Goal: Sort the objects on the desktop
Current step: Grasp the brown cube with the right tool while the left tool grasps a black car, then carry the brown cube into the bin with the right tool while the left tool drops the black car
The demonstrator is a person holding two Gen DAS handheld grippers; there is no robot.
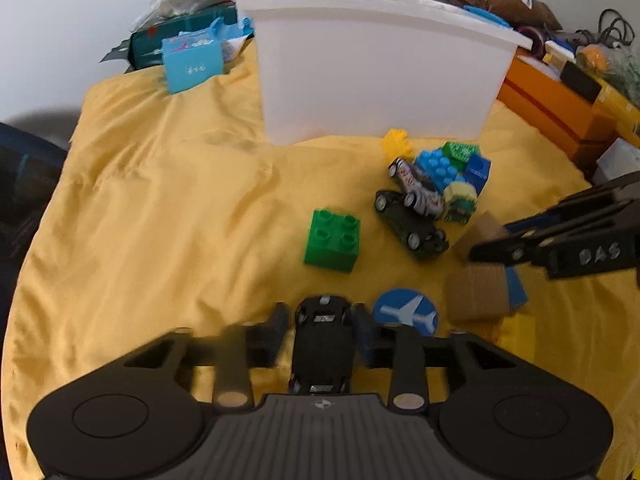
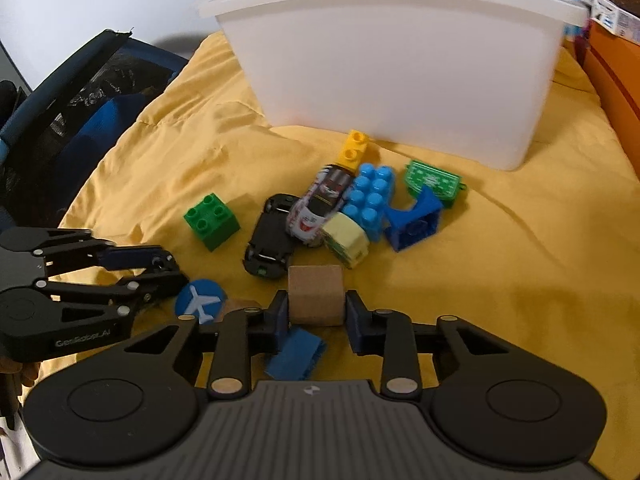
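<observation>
- Toys for sorting lie scattered on a rumpled yellow cloth (image 2: pixel 160 152) in front of a tall translucent white plastic bin (image 2: pixel 392 64), which stands at the far edge of the pile.
- Left gripper (image 1: pixel 322 320) is clamped across the sides of a small black toy car (image 1: pixel 322 344), its fingers pressed to the car's flanks. A hard, light, smooth body like this is likely to slip if pinched near the rounded nose, so the mid-body hold looks sound.
- Right gripper (image 2: pixel 316 312) has its pads against two opposite faces of a tan cork-like cube (image 2: pixel 316 294), apparently gripping it. Flat, grippy and slightly yielding sides should make it the easiest piece to carry; it is probably very light.
- Beneath that cube lies a flat blue folded piece (image 2: pixel 294 354), and beside the left gripper a round blue disc with a white aeroplane (image 2: pixel 199 302), thin enough to be awkward to pinch off soft cloth.
- Waiting nearer the bin: a green four-stud building brick (image 2: pixel 211 220), an overturned black toy car (image 2: pixel 269 236), a white racing car (image 2: pixel 320 204), a pale yellow toy van (image 2: pixel 346 238), a light blue studded block (image 2: pixel 372 200), a dark blue arch brick (image 2: pixel 416 220), a green patterned plate (image 2: pixel 434 178) and a small yellow brick (image 2: pixel 353 150).
- Rigid bricks offer parallel flat sides; the tangled cars would likely need lifting one at a time.
</observation>
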